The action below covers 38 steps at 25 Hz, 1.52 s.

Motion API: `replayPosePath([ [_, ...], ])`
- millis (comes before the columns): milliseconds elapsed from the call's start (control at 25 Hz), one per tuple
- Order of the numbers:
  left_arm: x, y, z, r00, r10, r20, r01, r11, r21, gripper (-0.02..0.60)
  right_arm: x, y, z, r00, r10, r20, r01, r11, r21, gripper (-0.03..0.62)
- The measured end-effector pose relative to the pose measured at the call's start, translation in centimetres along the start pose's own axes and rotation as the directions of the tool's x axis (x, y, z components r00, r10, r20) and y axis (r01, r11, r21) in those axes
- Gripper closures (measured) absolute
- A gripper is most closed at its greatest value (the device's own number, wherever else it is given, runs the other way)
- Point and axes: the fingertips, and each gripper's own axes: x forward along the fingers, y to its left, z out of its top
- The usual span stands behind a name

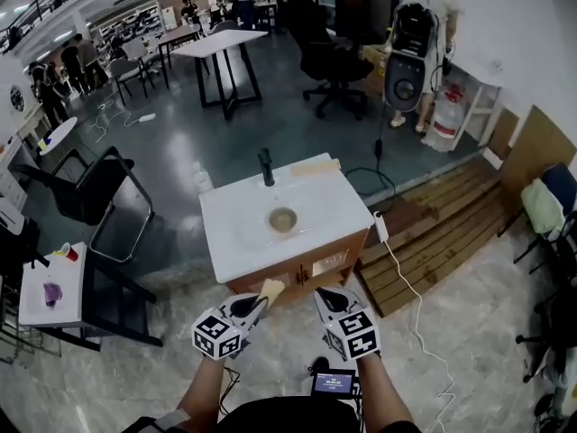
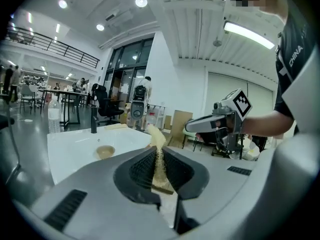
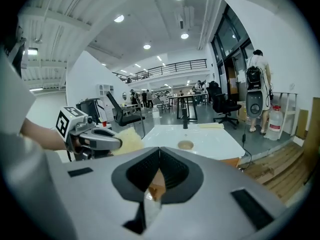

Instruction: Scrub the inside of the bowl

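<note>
**Inspector:** Left gripper (image 1: 260, 300)?

**Assessor:** Its jaws are pinched on a tan sponge (image 2: 159, 156), held edge-on. It hovers short of the near edge of the white counter (image 1: 233, 228). The sponge looks soft, light and compressible. A firm pinch on its lower half should keep it from folding under pressure.

**Inspector:** The bowl (image 1: 283, 219)?

**Assessor:** Small, tan and upright near the counter's middle, with neither gripper touching it. It is judged light and likely to slide on the smooth top, so bracing it at the rim is advisable.

**Inspector:** Right gripper (image 1: 326, 298)?

**Assessor:** Its jaws are pressed together with nothing between them. It is also short of the counter's near edge and would have to open before it could steady the rim.
</note>
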Motion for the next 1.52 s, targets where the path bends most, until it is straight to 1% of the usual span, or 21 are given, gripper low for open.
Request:
replayPosePath([
  [120,2.8,0.9,1.6,1.000,0.029,0.005,-0.029,1.000,-0.004,0.555,1.0,-3.2,0.7,0.999,0.032,-0.004,-0.032,0.999,0.004,0.585],
  [320,5.7,2.0,2.3,0.997,0.079,0.006,-0.079,0.996,-0.036,0.555,2.6,-6.6,1.5,0.996,0.088,-0.005,-0.088,0.996,-0.003,0.585],
  [440,6.7,2.7,2.5,0.994,0.108,-0.001,-0.107,0.993,-0.055,0.555,3.6,-7.6,1.4,0.993,0.118,-0.013,-0.118,0.993,-0.005,0.585],
  [560,7.2,3.5,2.8,0.991,0.131,-0.016,-0.132,0.990,-0.054,0.555,4.5,-8.0,1.4,0.989,0.149,-0.019,-0.149,0.989,0.007,0.585],
  [800,8.8,5.9,2.5,0.988,0.148,-0.040,-0.150,0.987,-0.065,0.555,6.9,-9.6,1.4,0.985,0.168,-0.031,-0.167,0.986,0.023,0.585],
  [1000,11.6,9.5,2.5,0.989,0.144,-0.044,-0.147,0.986,-0.076,0.555,9.7,-11.8,1.7,0.985,0.160,-0.060,-0.159,0.987,0.019,0.585],
  [1200,14.8,13.8,3.9,0.991,0.127,-0.029,-0.129,0.988,-0.079,0.555,13.9,-14.6,4.0,0.986,0.147,-0.079,-0.148,0.989,-0.003,0.585],
  [1360,15.6,18.3,5.1,0.991,0.128,-0.028,-0.130,0.989,-0.076,0.555,18.0,-15.3,6.4,0.985,0.150,-0.087,-0.152,0.988,-0.015,0.585],
  [1520,15.9,21.9,5.7,0.992,0.123,-0.034,-0.125,0.989,-0.073,0.555,21.5,-15.4,7.8,0.983,0.157,-0.100,-0.159,0.987,-0.013,0.585],
])
